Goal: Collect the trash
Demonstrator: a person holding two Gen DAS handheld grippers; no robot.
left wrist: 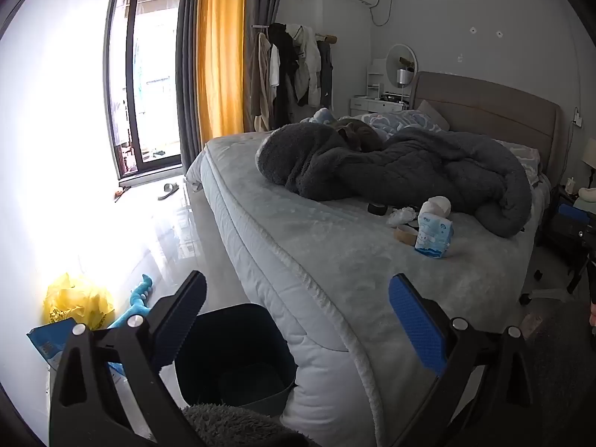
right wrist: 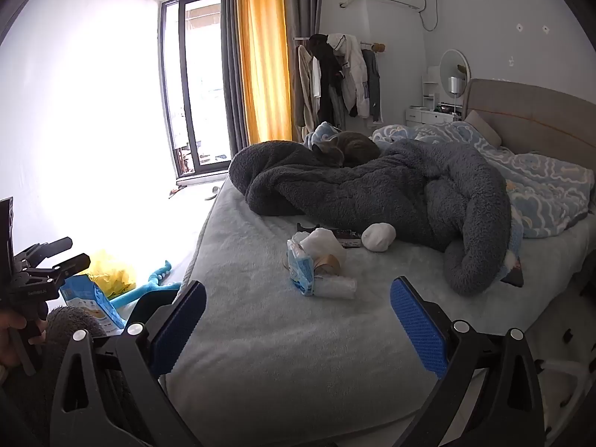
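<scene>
From the left wrist, the left gripper has its jaws spread wide with nothing between them, hanging over the corner of the bed. A dark bin stands on the floor just beside that corner, below the jaws. The trash sits well ahead on the bed, near the grey blanket: a blue and white tissue pack, a crumpled white wad, a brown tape roll and a white ball. The print on the pack is too small to read.

From the right wrist, the right gripper is likewise wide open and empty, and the trash lies closer. The tissue pack touches a clear plastic wrapper and a white bag; the tape roll is tucked among them, the white ball just beside. A cat sleeps on the blanket. All of this looks light, soft and crushable; the wrapper may slip, so pinching the pack across its narrow middle seems safest. No writing is legible here either.
</scene>
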